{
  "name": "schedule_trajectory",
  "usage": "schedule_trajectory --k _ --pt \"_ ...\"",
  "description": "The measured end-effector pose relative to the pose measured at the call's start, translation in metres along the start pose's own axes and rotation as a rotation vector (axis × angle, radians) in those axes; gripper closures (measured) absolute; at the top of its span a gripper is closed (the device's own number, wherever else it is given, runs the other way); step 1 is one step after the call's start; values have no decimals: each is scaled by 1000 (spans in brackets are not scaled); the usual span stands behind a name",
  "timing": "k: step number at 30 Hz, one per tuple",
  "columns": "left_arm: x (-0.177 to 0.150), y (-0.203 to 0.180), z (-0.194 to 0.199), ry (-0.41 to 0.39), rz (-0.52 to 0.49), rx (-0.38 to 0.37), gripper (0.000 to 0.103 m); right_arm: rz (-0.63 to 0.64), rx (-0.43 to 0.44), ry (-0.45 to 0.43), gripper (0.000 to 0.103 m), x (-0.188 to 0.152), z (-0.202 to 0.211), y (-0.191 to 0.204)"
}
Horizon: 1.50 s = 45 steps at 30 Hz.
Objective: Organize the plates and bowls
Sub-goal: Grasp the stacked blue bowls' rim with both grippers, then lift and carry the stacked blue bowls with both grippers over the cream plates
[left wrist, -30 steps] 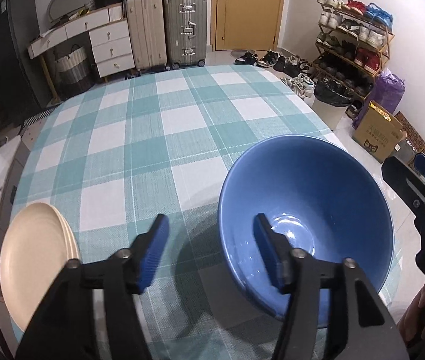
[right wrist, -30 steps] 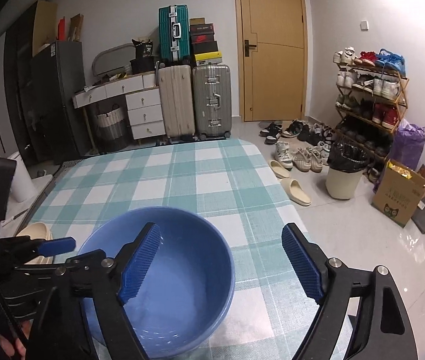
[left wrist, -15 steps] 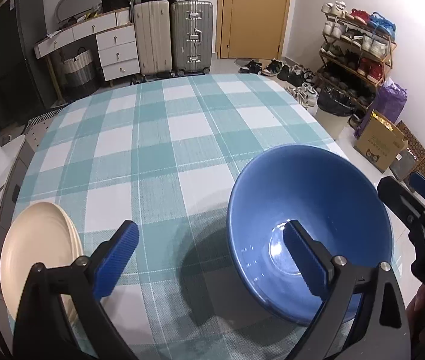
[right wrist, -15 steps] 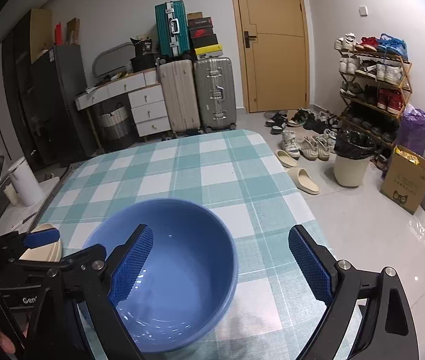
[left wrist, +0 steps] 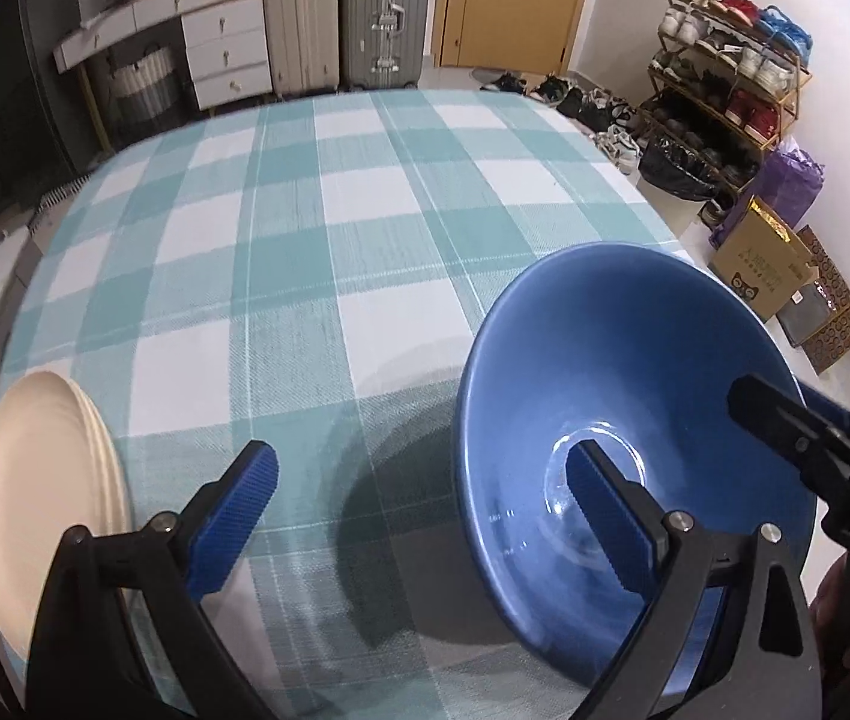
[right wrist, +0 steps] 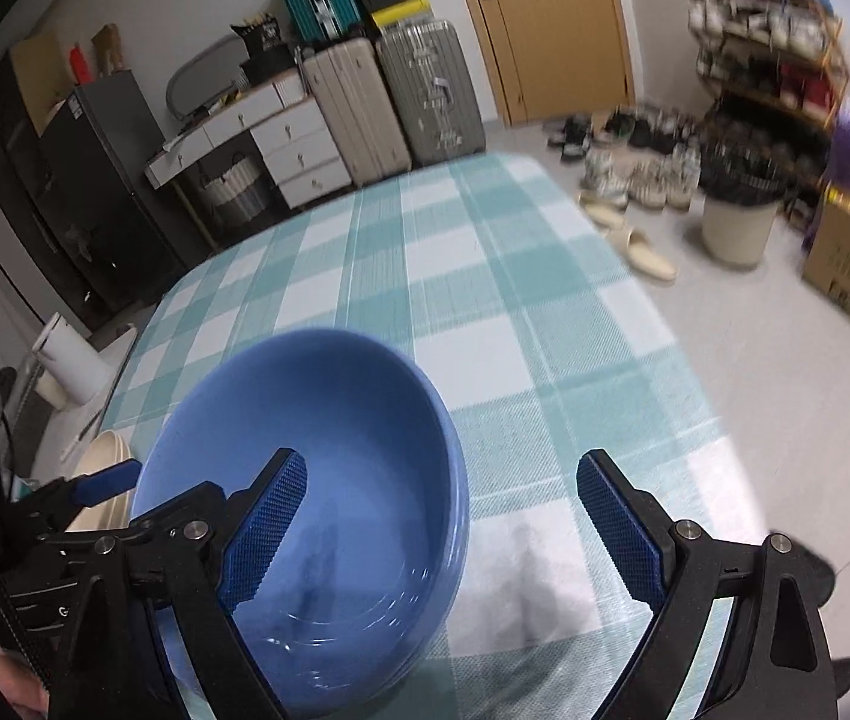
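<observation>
A large blue bowl [left wrist: 635, 420] [right wrist: 317, 450] stands on the teal checked tablecloth [left wrist: 317, 252] near the table's front right corner. A stack of cream plates [left wrist: 35, 492] [right wrist: 98, 462] sits at the front left edge. My left gripper [left wrist: 425, 516] is open and straddles the bowl's left rim, one pad [left wrist: 605, 516] over the bowl's inside, the other over the cloth. My right gripper [right wrist: 443, 534] is open and straddles the right rim, its left pad [right wrist: 263, 534] inside the bowl. No pad presses on the rim. Each gripper shows in the other's view.
The table's right edge [right wrist: 665, 324] drops to a glossy floor with slippers, a bin [right wrist: 737, 222] and a cardboard box [left wrist: 761, 270]. Suitcases [left wrist: 347, 18], a white dresser [left wrist: 221, 60] and a shoe rack [left wrist: 731, 60] stand beyond the far edge. A white cylinder [right wrist: 68, 360] stands left of the table.
The left jaws have spread much wider and the right ones slightly. Both grippers have sunk toward the bowl, and the right view has rolled and tipped downward.
</observation>
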State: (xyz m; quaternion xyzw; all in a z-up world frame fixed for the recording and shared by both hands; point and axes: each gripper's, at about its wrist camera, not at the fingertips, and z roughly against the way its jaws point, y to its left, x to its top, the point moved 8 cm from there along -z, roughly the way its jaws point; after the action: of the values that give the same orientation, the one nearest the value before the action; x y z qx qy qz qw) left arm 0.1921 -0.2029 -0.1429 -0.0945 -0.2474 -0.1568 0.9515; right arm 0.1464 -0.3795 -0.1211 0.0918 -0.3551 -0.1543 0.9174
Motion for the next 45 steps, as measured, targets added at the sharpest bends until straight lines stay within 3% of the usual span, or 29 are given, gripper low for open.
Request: schedule_trajectory --k 13,29,34,36,37,39,43,45 --pt "-3 -2 -18 62 12 -39 5 -78 60 113 10 -7 -35 -8" --pt "-4 -6 -34 100 29 -86 9 -92 76 203 26 -20 -59 -5" --pt "-6 -11 -36 115 39 -127 31 -90 71 225 31 -21 -62 -5" --pt "-9 -18 -37 136 19 -151 59 -92 65 238 34 -22 -64 -6" --pt "-11 -24 -38 152 -3 -158 64 -94 62 250 37 -23 -65 -6" --pt "-11 -29 -34 146 -22 -159 69 -88 49 272 49 -24 -66 -6" --pt "-12 -31 -34 156 -14 -178 74 -101 47 305 54 -25 -70 -6" --pt "-14 -31 -35 167 1 -189 75 -104 52 317 66 -26 -72 -5"
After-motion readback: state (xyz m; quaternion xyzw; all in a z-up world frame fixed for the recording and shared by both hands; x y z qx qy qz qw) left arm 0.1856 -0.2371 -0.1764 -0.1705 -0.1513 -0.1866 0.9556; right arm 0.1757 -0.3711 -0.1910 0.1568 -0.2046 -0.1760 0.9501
